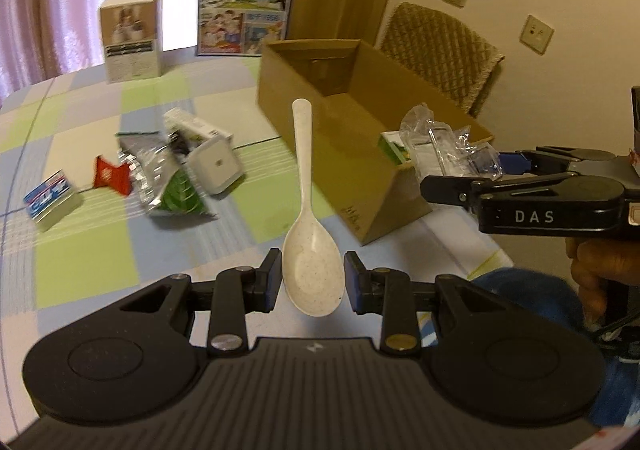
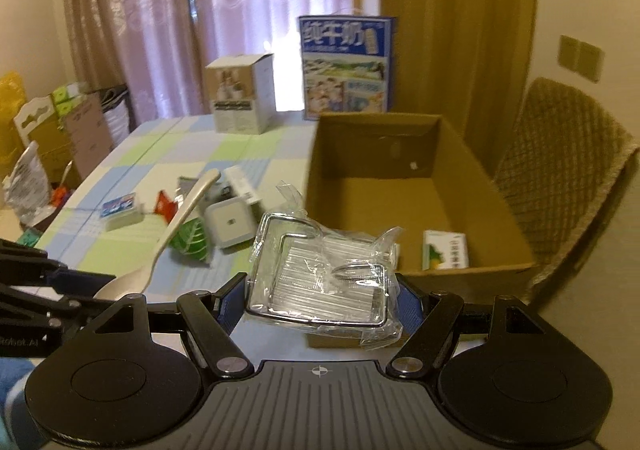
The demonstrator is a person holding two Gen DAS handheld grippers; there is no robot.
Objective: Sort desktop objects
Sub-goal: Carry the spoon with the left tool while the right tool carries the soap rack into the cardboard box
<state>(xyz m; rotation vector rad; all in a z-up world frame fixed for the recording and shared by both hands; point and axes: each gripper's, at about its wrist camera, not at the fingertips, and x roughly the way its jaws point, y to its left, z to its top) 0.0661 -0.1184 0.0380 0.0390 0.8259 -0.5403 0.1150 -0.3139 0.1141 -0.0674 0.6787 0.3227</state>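
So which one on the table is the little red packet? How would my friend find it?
Start at the big cardboard box on the checked tablecloth and look left to the heap of loose things. The red packet lies between a small blue and white box and a crinkly silver bag. It is the only red thing there.
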